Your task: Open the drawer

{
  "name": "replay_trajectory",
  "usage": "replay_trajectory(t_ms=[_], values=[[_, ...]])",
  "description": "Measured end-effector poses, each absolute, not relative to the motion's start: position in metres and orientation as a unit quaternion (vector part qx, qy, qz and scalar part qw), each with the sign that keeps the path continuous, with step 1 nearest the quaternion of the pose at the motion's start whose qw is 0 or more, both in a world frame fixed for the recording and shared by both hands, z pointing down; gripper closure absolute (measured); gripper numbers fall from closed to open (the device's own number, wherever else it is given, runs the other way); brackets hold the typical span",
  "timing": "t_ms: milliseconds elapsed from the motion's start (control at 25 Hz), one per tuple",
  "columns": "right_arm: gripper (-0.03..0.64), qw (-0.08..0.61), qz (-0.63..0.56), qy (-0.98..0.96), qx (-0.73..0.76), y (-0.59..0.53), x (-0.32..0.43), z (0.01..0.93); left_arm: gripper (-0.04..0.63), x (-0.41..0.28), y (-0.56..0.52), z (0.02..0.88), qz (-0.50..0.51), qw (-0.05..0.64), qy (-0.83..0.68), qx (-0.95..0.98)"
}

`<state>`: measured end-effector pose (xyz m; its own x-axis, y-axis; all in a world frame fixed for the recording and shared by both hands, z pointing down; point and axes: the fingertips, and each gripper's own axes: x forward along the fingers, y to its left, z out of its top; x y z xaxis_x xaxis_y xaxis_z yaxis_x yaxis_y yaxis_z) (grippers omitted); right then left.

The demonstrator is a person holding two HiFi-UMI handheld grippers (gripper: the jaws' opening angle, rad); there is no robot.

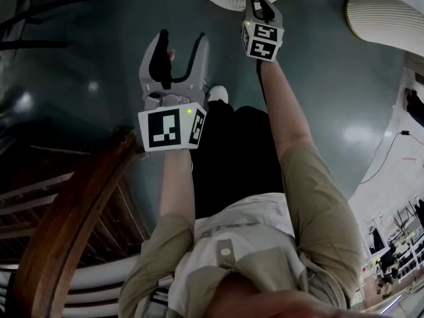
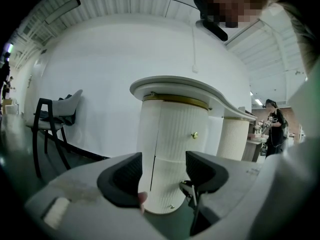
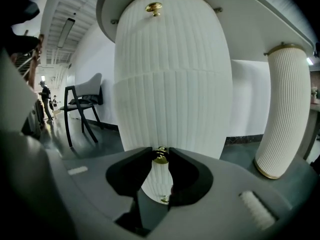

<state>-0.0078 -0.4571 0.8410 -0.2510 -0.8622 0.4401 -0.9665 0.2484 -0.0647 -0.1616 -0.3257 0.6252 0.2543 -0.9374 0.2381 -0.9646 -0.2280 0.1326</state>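
- The right gripper [image 3: 160, 154] had its dark padded jaws drawn narrow, clamped on a small rounded brass knob [image 3: 160, 158] at the lower centre of the right gripper view.
- That knob sat on the curved drawer front [image 3: 172, 119], white and finely ribbed, part of a drum-shaped cabinet [image 3: 170, 39] filling the middle of the frame.
- The left gripper [image 2: 164, 171] was spread wide and empty, clear of the cabinet.
- A second ribbed column [image 3: 285, 109] stood at the right.
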Motion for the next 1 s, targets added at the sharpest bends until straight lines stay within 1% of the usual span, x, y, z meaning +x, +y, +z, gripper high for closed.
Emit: replay_trajectory(t_ms=[320,760,1000], values=[[0.511,0.161,0.163,-0.782,0.580,-0.456,-0.012,0.841,0.308,-0.170,-0.316,0.631,0.058,0.132,-0.611,0.779],[0.512,0.169,0.168,-0.785,0.572,-0.445,-0.009,0.841,0.308,-0.160,-0.311,0.627,0.060,0.129,-0.607,0.782],[0.512,0.149,0.170,-0.791,0.568,-0.429,-0.008,0.842,0.308,-0.158,-0.307,0.626,0.062,0.130,-0.603,0.785]])
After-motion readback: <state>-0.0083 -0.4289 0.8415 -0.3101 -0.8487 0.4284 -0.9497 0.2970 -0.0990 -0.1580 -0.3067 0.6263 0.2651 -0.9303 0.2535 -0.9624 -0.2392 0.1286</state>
